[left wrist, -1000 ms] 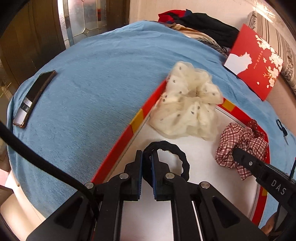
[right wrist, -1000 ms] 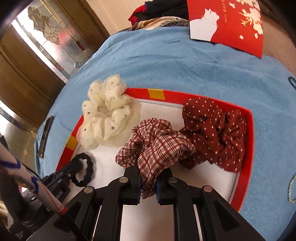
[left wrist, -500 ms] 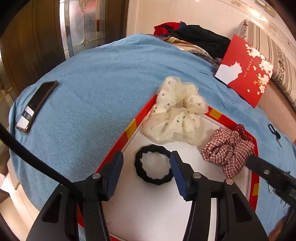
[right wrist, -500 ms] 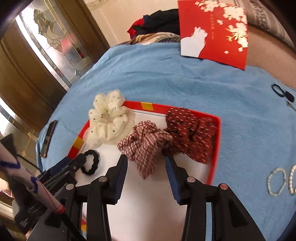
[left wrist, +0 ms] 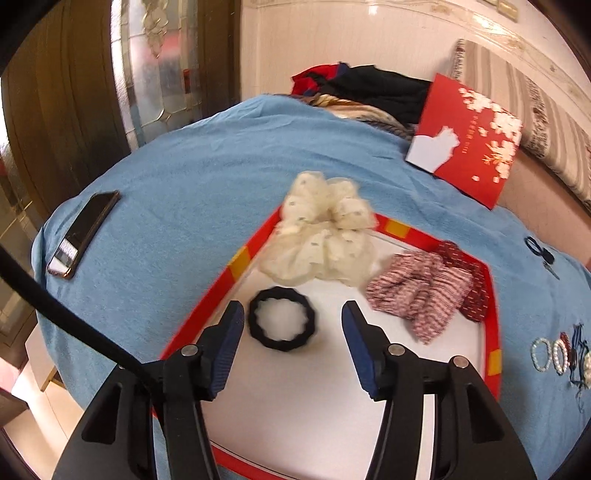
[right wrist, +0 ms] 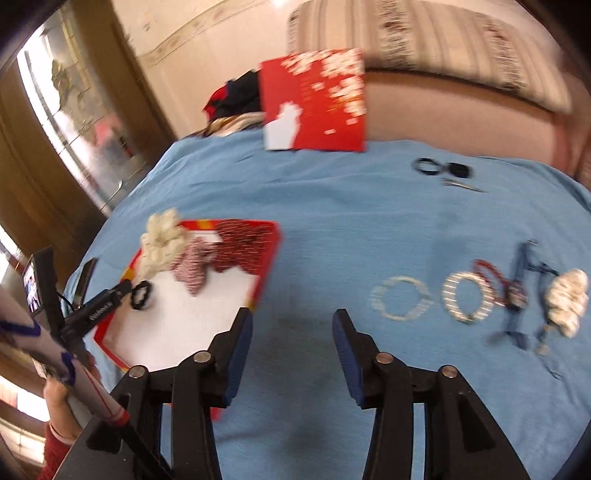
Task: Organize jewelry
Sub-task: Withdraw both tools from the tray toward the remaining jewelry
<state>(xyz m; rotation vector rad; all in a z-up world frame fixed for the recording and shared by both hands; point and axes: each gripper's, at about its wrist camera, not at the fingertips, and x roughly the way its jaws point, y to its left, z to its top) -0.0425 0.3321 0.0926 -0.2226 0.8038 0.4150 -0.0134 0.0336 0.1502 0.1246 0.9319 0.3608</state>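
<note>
A red-rimmed white tray (left wrist: pixel 221 284) lies on the blue cloth and also shows in the right wrist view (right wrist: pixel 266 266). In it lie a black hair tie (left wrist: pixel 282 319), a cream scrunchie (left wrist: pixel 321 240), a plaid scrunchie (left wrist: pixel 421 291) and a dark red dotted scrunchie (left wrist: pixel 469 280). My left gripper (left wrist: pixel 293 321) is open and empty, raised just behind the black hair tie (right wrist: pixel 142 293). My right gripper (right wrist: pixel 291 325) is open and empty over bare cloth right of the tray. Two pearl bracelets (right wrist: pixel 400 297) (right wrist: pixel 469 295), a red bracelet (right wrist: pixel 491 275), a blue cord (right wrist: pixel 521 291) and a white scrunchie (right wrist: pixel 567 301) lie to its right.
A phone (left wrist: pixel 83 234) lies on the cloth at the left. A red card (left wrist: pixel 469 138) leans at the back, with piled clothes (left wrist: pixel 373 88) beside it. Black hair ties and a clip (right wrist: pixel 443 170) lie at the far right. A striped cushion (right wrist: pixel 424 33) stands behind.
Both grippers opened and let go: the left released the black hair tie, the right the plaid scrunchie. Both pulled back; the right swung right, off the tray, toward the bracelets.
</note>
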